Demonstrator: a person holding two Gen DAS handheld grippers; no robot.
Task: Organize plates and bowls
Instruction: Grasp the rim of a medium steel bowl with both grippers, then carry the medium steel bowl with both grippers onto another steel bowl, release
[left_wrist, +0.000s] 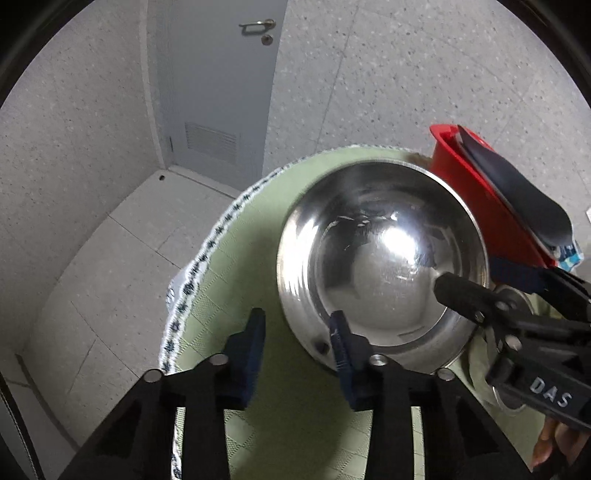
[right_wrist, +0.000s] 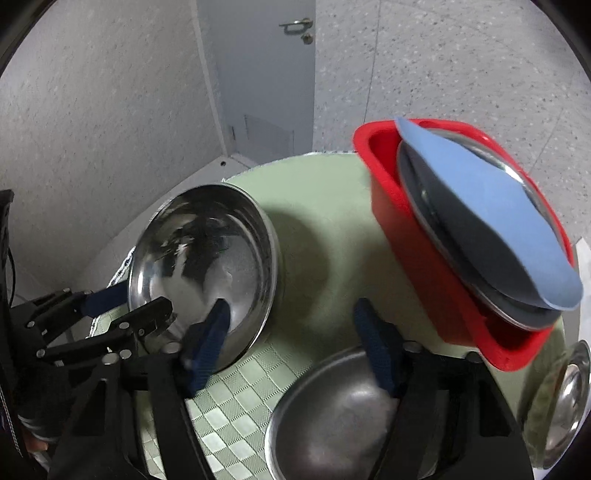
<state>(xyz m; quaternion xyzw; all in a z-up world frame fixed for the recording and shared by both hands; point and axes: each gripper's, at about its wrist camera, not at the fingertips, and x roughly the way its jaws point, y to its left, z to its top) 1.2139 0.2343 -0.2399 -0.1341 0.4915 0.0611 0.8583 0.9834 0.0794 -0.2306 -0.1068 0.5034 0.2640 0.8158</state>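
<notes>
Left gripper (left_wrist: 297, 321) is occupying the foreground of the left wrist view, its jaws standing wide apart and closing on nothing; one finger is lying outside the steel bowl (left_wrist: 369, 266), the other is overlapping its near rim. Right gripper (left_wrist: 469, 275) is entering from the right, likewise straddling the rim, one finger inside and one outside. Both are working over a green checked cloth (left_wrist: 240, 258) covering the round surface, with a red tub (left_wrist: 461, 170) just behind the bowl.

Right gripper (right_wrist: 291, 306) is filling the foreground of the right wrist view, jaws spread wide and gripping nothing, one finger reaching into the steel bowl (right_wrist: 199, 258), which is appearing tilted toward the camera; whether it is leaning on a finger cannot be told. Left gripper (right_wrist: 144, 299) is showing at the left, with the rim between its parted jaws.

Handling, as judged: the bowl is looking rigid, light, polished and therefore slippery, so the thin rim is offering the only practical hold, pinched wall between fingers.

Count: three loose steel vessels are showing, namely the tilted bowl, a second bowl (right_wrist: 332, 413) under the right gripper, and a small steel dish (right_wrist: 569, 398) at the far right. Red tub (right_wrist: 417, 240), one in number, is holding a leaning stack of what seem to be three flat pieces: a steel plate (right_wrist: 515, 171), a grey plate (right_wrist: 461, 229) and a blue piece (right_wrist: 480, 192) on top
</notes>
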